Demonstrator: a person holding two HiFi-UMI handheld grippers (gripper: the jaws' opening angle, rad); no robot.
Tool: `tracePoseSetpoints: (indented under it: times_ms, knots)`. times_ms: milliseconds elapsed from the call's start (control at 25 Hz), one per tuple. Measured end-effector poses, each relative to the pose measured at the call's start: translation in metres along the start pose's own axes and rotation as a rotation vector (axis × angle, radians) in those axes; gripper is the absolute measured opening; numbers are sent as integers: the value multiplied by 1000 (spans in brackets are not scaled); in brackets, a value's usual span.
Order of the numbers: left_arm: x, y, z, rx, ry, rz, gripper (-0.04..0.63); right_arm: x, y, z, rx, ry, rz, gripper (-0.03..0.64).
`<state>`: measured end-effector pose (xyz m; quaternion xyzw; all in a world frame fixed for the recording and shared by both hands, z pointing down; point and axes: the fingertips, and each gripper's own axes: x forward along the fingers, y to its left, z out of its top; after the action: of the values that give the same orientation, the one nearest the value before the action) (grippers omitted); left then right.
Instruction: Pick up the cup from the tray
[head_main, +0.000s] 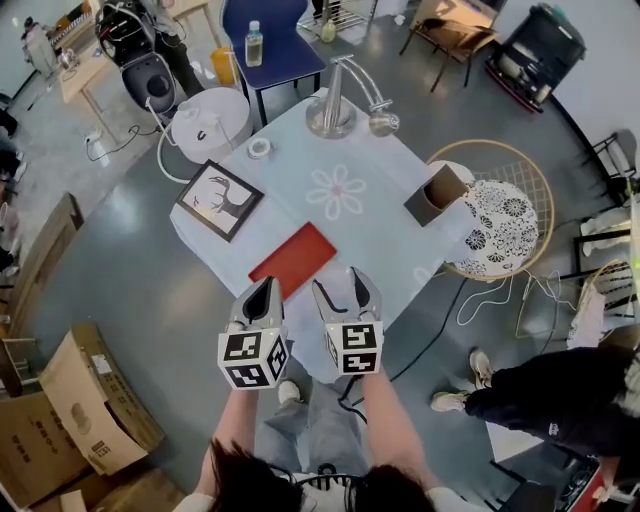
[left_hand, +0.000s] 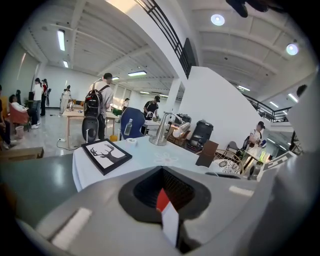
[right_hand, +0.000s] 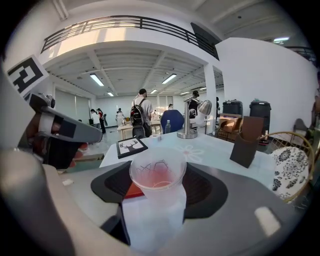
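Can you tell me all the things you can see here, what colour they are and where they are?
clear plastic cup: one, see-through, between the right gripper's jaws
flat red tray: one, red, table's near edge
black-framed deer picture: one, black and white, table's left side
white tape roll: one, white, table's far left
shiny metal lamp: one, silver, table's far end
brown box: one, brown, table's right side
cloth-covered table: one, pale blue, centre
wicker chair: one, tan, right of table
blue chair: one, blue, beyond table
cardboard boxes: several, brown, floor at left
left gripper: one, grey, jaws together, empty
right gripper: one, grey, gripping the cup
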<state>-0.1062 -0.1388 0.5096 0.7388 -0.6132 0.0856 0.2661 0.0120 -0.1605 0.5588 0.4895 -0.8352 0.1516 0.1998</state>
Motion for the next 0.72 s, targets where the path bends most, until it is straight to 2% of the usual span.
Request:
tracePoseSetpoints:
  times_ms: [200, 400, 720]
  knots:
    - [3, -21, 4, -25, -25, -31, 0, -17, -25, -9, 30, 3, -38, 336]
    - [11, -37, -5, -25, -16, -50, 0, -25, -43, -25, 1, 24, -65, 336]
    - [27, -52, -29, 2, 30, -65, 0, -12, -61, -52, 67, 47, -67, 336]
